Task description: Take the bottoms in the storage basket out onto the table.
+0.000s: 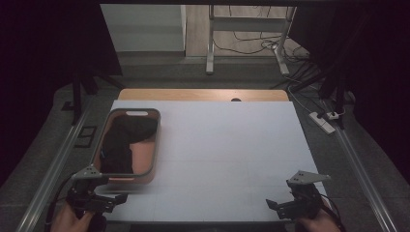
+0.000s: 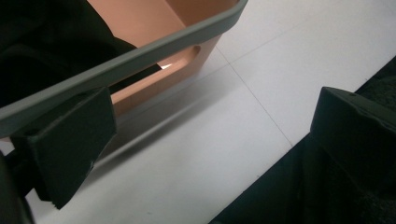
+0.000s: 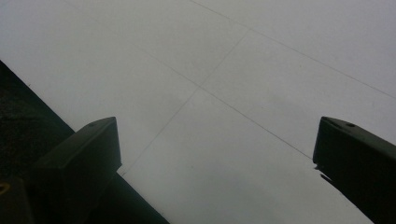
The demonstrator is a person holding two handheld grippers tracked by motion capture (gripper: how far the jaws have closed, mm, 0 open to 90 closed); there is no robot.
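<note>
Left gripper (image 1: 104, 198) is held low at the near left table (image 1: 227, 145) edge, jaws spread wide, nothing grasped; one jaw sits just under the basket's grey rim. Right gripper (image 1: 285, 205) is held at the near right edge, jaws likewise spread, empty. Basket (image 1: 155, 145): orange walls, grey rim, near-left on table, dark cloth (image 1: 123, 137) inside.

A basket (image 1: 155, 145) sits on the left part of the table (image 1: 232, 145), with what seems to be dark cloth (image 1: 123, 137) in it. The left gripper (image 1: 104, 200) is just before its near rim; the right gripper (image 1: 280, 205) is at the near right edge, well apart.
</note>
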